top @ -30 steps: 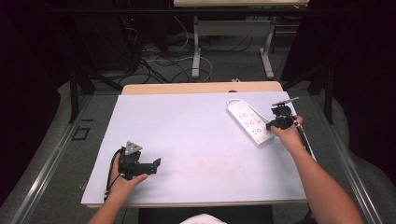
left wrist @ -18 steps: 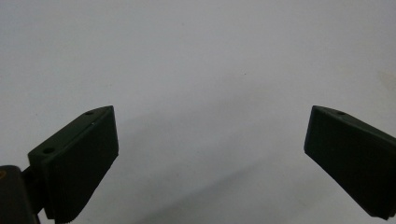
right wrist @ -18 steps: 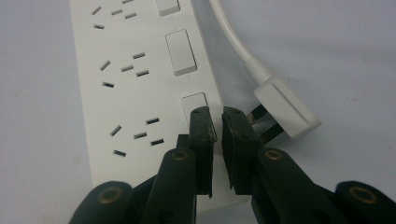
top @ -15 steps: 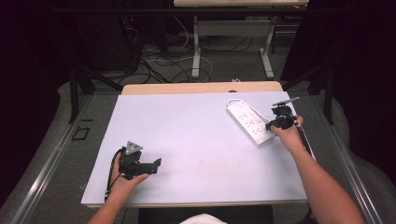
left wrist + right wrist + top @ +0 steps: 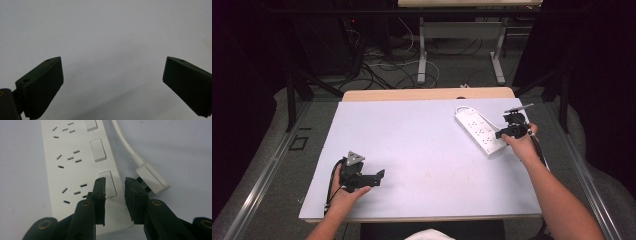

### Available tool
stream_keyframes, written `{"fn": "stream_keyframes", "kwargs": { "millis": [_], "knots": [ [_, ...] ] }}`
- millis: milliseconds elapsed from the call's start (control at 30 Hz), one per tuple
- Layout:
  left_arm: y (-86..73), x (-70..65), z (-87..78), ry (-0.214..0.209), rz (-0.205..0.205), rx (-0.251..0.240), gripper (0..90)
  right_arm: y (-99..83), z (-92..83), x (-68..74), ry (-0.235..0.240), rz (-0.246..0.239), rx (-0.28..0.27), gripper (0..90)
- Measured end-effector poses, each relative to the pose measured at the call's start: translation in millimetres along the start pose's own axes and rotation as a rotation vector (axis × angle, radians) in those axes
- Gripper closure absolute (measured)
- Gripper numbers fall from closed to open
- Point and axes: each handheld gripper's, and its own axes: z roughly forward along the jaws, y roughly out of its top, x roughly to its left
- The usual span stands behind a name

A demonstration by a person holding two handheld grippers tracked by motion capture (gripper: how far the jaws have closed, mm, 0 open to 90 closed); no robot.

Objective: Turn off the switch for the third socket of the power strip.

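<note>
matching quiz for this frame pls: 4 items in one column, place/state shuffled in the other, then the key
Items
1. left gripper
2. right gripper
3. power strip
4. white plug

Places or states
A. lies flat on the table's far right part, running on a diagonal in the high view
B. jaws wide apart over bare table near the front left
C. lies on the table just beside the strip's end, cord attached
D. jaws close together, tips over the strip's nearest rocker switch

Pairs: 1-B, 2-D, 3-A, 4-C
</note>
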Motion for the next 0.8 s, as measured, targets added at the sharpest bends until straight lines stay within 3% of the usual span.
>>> {"fn": "stream_keyframes", "kwargs": {
  "millis": [433,800],
  "knots": [
    [-0.4,-0.3,0.6,0.006,-0.002,-0.011,3.1,-0.6,-4.4,2.0,0.007,0.003,-0.007,58.7],
    [-0.4,-0.2,0.6,0.006,-0.003,-0.011,3.1,-2.5,-10.3,7.1,0.021,-0.023,-0.017,51.8]
  ]
}}
